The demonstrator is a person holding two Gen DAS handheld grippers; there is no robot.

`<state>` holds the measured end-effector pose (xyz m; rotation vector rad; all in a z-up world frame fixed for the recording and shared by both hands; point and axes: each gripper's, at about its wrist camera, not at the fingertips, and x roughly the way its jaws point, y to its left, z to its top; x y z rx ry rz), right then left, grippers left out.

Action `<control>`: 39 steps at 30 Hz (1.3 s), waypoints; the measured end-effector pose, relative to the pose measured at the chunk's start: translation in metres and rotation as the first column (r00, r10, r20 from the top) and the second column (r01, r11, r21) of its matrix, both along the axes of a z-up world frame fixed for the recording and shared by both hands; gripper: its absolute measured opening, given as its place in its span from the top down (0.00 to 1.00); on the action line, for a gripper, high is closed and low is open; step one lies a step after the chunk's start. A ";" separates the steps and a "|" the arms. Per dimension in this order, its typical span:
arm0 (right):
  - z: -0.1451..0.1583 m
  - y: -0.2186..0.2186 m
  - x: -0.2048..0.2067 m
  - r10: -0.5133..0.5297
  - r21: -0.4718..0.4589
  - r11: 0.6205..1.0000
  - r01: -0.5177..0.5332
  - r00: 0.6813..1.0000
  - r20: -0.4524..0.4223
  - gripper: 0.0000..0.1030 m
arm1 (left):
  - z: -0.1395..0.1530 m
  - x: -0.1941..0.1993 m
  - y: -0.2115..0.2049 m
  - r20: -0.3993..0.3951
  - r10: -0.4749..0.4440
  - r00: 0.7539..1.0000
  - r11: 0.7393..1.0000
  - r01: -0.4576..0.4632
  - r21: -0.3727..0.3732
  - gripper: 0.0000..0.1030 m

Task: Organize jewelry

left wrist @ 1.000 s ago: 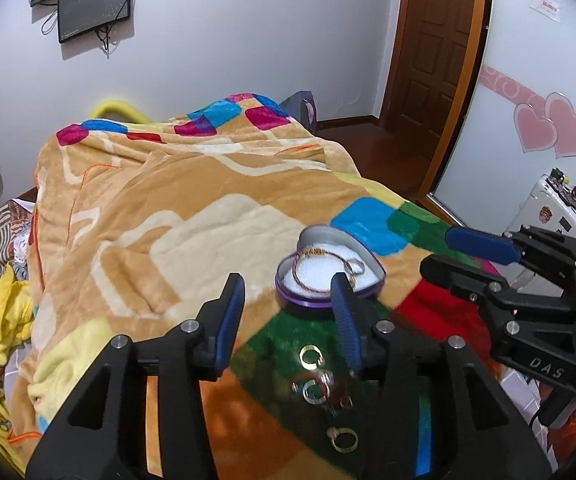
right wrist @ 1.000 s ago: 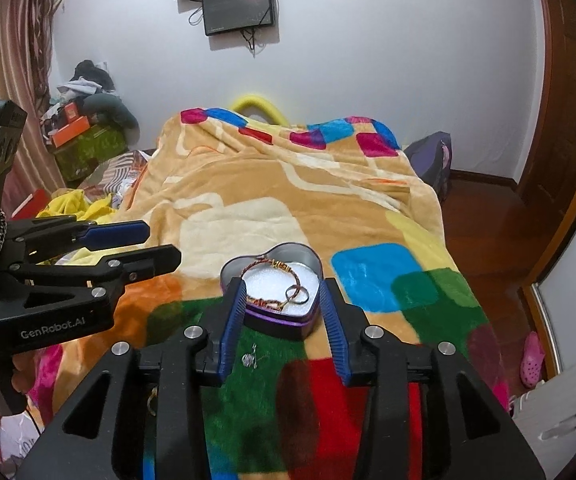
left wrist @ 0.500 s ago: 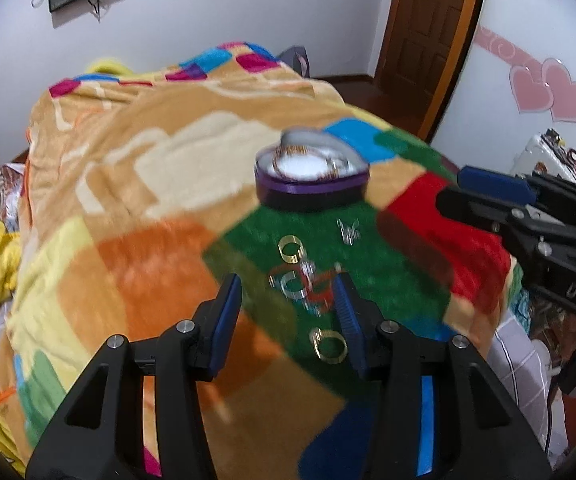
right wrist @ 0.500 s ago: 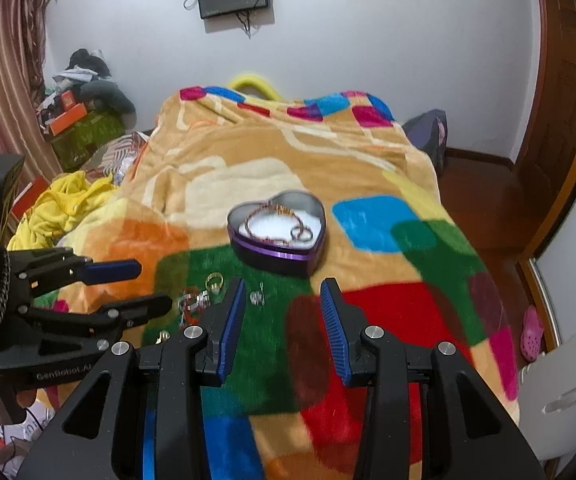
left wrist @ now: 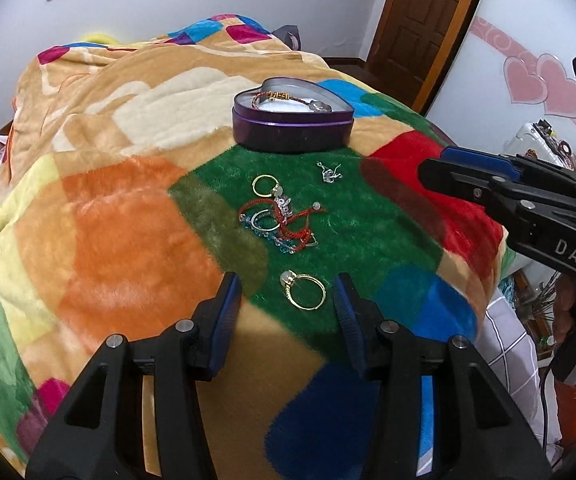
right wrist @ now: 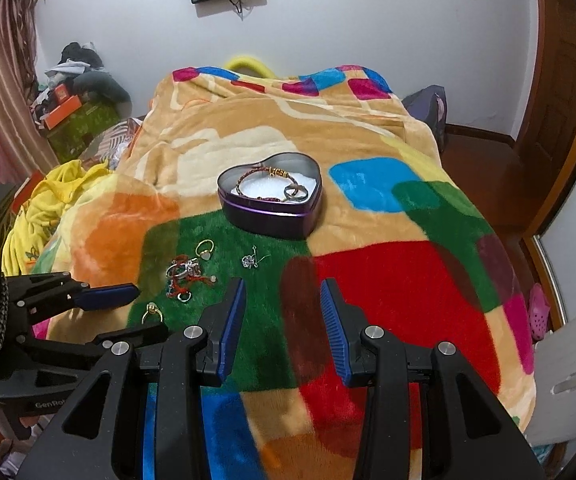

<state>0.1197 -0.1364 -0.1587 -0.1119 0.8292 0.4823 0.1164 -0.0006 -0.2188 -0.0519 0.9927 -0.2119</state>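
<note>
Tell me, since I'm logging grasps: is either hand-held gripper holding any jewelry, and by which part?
Nothing is held. The left hand-held gripper and right hand-held gripper are both open and empty, above the blanket.

The left hand-held gripper [left wrist: 288,300] hovered low at the near side of the scene with its blue-padded fingers [left wrist: 229,304] spread wide apart and nothing between them. The right hand-held gripper [right wrist: 281,312] hung further to the right, also gaping and gripping nothing, its fingers [right wrist: 330,312] pointing toward the far side. The two stayed well apart.
</note>
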 end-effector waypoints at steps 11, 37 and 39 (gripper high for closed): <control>-0.014 0.009 0.012 0.020 0.001 1.000 -0.020 0.999 -0.048 0.66 | 0.001 0.001 0.001 0.020 0.003 1.000 1.000 -0.004 0.013 0.82; -0.037 0.039 0.038 0.103 0.033 0.994 -0.101 0.992 -0.067 0.90 | 0.017 0.029 0.035 0.088 0.099 0.991 0.995 -0.099 0.001 0.82; -0.033 0.040 0.036 0.101 0.027 0.995 -0.100 0.994 -0.045 0.90 | 0.020 0.029 0.035 0.099 0.100 0.990 0.995 -0.101 0.001 0.82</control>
